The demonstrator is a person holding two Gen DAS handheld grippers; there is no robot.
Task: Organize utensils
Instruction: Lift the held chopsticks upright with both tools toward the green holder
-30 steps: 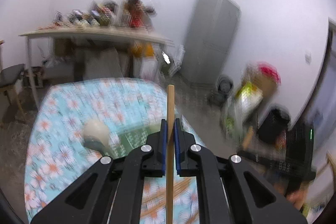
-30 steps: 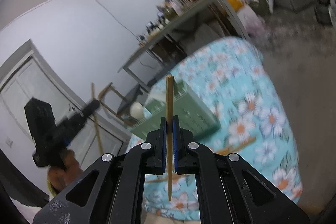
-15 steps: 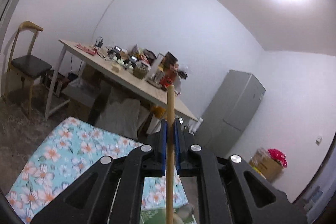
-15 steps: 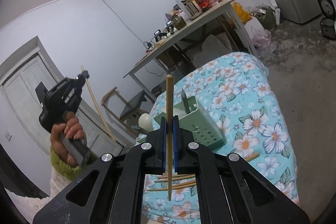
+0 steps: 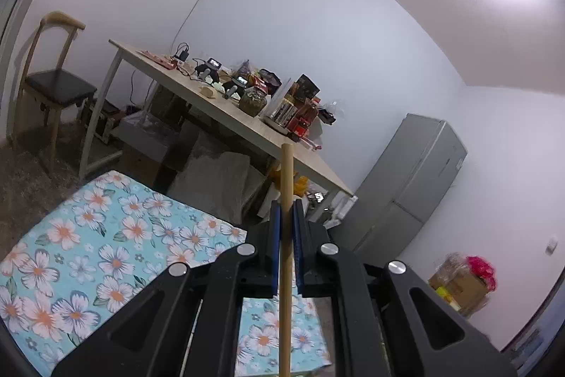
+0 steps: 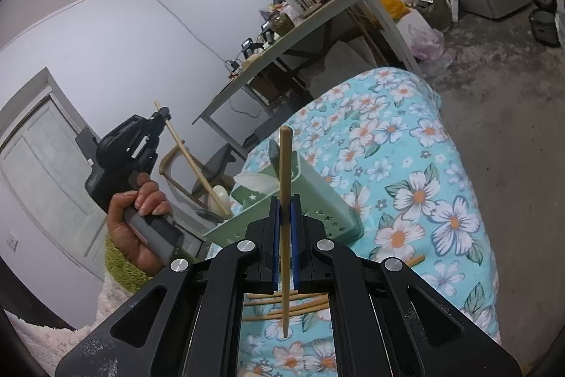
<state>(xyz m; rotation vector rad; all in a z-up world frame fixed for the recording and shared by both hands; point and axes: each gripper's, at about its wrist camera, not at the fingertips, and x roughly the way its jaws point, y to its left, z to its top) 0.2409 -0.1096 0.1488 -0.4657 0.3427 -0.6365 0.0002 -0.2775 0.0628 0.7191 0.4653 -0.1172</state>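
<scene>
Right gripper (image 6: pixel 285 246) stands clamped on an upright chopstick (image 6: pixel 284 235), the green caddy (image 6: pixel 317 200) just beyond its tip; left gripper (image 6: pixel 159 122), clamping its own chopstick (image 6: pixel 192 161), hangs over the caddy's far side, nearer

Floral-clothed table (image 6: pixel 406 143): caddy (image 6: pixel 317 200), chopsticks (image 6: pixel 300 308).

A plain room in someone's home, used partly for storage. White walls, a rough grey floor (image 6: pixel 512 143), a grey fridge (image 5: pixel 413 186) in the corner, a wooden chair (image 5: pixel 49 83) by the door frame. A long tabletop (image 5: pixel 226 115) is crowded with jars, boxes and chargers, bags stuffed underneath. Nearer, a flowered cloth (image 5: pixel 106 242) covers a low surface.
</scene>
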